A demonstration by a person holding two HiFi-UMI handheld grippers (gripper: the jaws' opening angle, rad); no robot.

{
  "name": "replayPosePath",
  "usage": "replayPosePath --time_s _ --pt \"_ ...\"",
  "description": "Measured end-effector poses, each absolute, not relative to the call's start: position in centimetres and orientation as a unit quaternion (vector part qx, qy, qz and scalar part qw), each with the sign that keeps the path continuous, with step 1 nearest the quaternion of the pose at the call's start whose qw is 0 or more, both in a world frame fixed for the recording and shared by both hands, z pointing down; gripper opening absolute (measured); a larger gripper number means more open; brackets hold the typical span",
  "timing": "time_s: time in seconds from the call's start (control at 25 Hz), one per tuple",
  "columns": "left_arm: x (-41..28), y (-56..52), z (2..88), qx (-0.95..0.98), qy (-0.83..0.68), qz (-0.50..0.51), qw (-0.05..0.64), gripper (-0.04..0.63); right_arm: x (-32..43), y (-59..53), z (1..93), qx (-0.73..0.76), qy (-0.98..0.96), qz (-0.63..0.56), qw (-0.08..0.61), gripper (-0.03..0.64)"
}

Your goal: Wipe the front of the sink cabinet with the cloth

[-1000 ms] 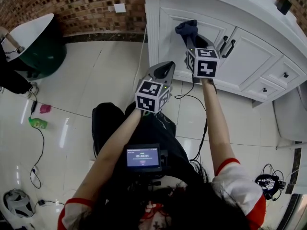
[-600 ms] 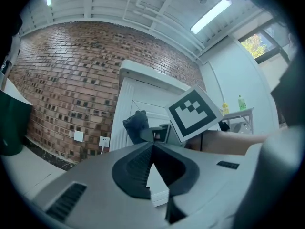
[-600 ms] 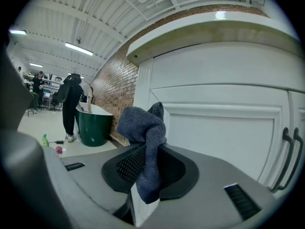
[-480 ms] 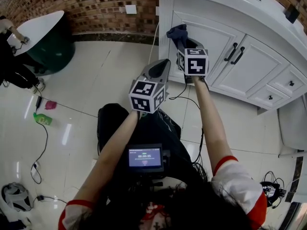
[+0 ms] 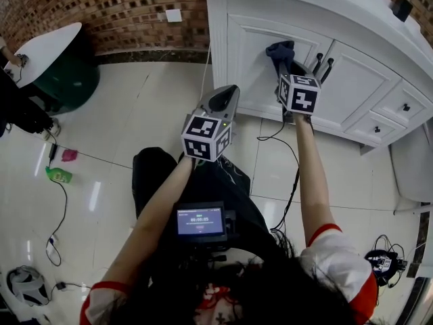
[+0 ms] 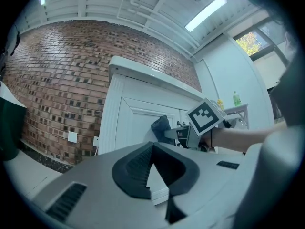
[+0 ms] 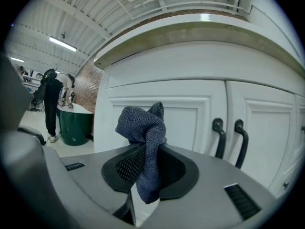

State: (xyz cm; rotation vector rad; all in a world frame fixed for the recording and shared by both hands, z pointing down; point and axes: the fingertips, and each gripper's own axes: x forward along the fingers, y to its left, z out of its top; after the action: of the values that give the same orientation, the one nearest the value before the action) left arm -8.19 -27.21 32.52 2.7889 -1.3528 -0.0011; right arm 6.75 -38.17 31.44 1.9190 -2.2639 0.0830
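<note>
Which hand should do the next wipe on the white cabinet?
Right, I'd say. The right gripper holds the cloth at the cabinet door; the left gripper is empty and hangs back from it.

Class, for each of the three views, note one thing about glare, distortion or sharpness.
Head view: pale streaks of glare on the glossy floor; the cabinet has bowed edges. Left gripper view: strong fisheye, dark corners, a ceiling light blown out. Right gripper view: the cloth is sharp; the countertop curves.

sink cabinet (image 5: 352,87) right end cropped, cloth (image 5: 281,51) contact unclear
</note>
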Motion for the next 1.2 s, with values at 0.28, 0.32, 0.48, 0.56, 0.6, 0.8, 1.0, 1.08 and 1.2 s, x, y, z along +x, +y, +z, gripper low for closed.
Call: replayPosePath --time_s 0.28,0.32,0.48,0.56,0.6,0.8,1.0,1.08,1.2 --pt "-6.6 -27.1 32.7 0.902 -0.432 0.008 0.019 0.035 11.7 -36.8 32.6 0.668 -0.738 0.043 0.081 0.087" --pt "-6.3 -27.1 32.7 0.902 -0.431 0.008 0.018 0.035 12.0 -36.8 32.9 0.668 -0.739 0.044 0.082 0.087" --pt "-5.3 -26.9 32.8 0.905 -0.426 0.006 0.018 0.035 12.8 -36.5 33.4 0.669 -0.737 0.049 0.084 0.087" --pt "-5.2 -26.7 32.9 0.905 -0.425 0.007 0.016 0.035 12.3 -36.3 33.4 0.667 -0.738 0.049 0.083 0.087" --pt "-5.3 -26.7 32.9 0.905 -0.424 0.006 0.015 0.035 11.8 -36.3 33.4 0.664 -0.741 0.048 0.084 0.087" --pt "-6.2 -26.8 32.4 0.901 -0.433 -0.013 0.023 0.035 6.9 -37.5 34.1 0.629 -0.771 0.049 0.088 0.087" --pt "-8.4 -27.0 31.6 0.893 -0.447 -0.035 0.037 0.035 -1.0 -38.7 34.9 0.58 -0.807 0.049 0.101 0.087" --pt "-9.7 -27.2 31.2 0.888 -0.456 -0.044 0.041 0.035 -4.0 -38.9 35.2 0.562 -0.818 0.046 0.109 0.087" --pt "-11.4 -27.4 30.9 0.882 -0.468 -0.041 0.037 0.035 -7.0 -39.4 36.0 0.546 -0.828 0.049 0.12 0.087"
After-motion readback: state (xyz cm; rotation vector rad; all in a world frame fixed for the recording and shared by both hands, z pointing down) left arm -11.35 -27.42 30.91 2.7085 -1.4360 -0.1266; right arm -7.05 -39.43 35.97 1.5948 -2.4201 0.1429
